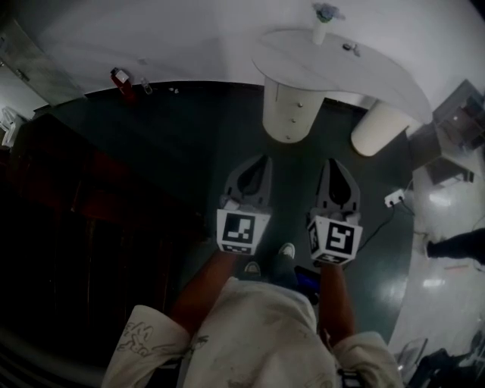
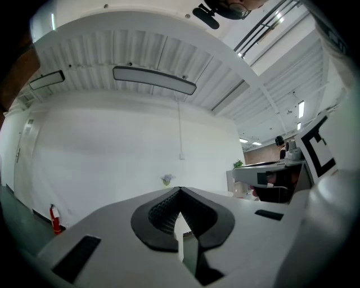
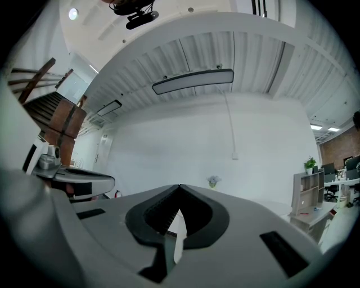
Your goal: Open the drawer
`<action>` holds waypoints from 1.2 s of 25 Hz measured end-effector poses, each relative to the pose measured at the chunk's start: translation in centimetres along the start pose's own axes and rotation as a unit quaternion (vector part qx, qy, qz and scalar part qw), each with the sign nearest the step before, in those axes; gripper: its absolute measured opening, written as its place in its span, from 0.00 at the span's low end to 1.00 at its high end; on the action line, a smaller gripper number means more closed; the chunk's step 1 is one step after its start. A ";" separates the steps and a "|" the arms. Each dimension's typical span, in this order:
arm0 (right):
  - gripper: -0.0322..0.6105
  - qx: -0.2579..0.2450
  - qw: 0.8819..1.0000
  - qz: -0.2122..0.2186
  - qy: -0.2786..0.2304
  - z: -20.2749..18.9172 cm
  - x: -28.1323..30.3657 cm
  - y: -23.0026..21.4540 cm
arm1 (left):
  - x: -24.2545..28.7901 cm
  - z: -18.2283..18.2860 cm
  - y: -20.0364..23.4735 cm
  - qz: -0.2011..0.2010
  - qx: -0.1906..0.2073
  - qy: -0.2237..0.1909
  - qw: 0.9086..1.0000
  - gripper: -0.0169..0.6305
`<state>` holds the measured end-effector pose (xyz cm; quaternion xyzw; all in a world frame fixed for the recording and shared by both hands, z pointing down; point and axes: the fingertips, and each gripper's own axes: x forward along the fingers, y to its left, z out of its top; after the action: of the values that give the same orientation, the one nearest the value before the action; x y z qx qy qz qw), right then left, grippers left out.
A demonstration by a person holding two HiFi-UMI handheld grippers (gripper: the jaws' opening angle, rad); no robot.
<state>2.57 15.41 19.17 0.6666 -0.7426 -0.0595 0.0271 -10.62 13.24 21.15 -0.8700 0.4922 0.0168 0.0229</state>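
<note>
- We held both grippers level and side by side, pointed toward the desk [image 1: 303, 61], with our forearms stretched out behind them.
- The left gripper [image 1: 260, 163] had its jaws pressed together with nothing between them.
- The right gripper [image 1: 332, 165] was the same: its tips met and it was empty.
- The drawer [image 1: 294, 97] sat in the round pedestal [image 1: 286, 121] under the desk's near edge. Its small knobs faced us, and both grippers were well apart from it.
- A dark floor [image 1: 174, 144] ran up to the desk and a white wall [image 1: 189, 38] stood behind it. A small plant [image 1: 323, 19] stood on the desk.
- An extinguisher [image 1: 121, 79] stood by the wall, well left of the desk.
- A second round leg [image 1: 379, 129] held up the desk's right end, and a power strip [image 1: 392, 198] lay on the floor in front of that leg.
- Open floor lay between the grippers and the desk, and dark woodwork [image 1: 68, 197] closed off the far left.
</note>
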 end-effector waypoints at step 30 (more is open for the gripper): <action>0.06 0.025 0.999 0.045 0.009 -4.7 20.8 -15.6 | 25.1 -1.8 -0.4 0.049 0.011 0.022 0.998 0.03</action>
<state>16.26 -7.08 21.08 0.6336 -0.7727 -0.0338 0.0198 2.61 -8.15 21.64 -0.8445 0.5351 -0.0063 0.0211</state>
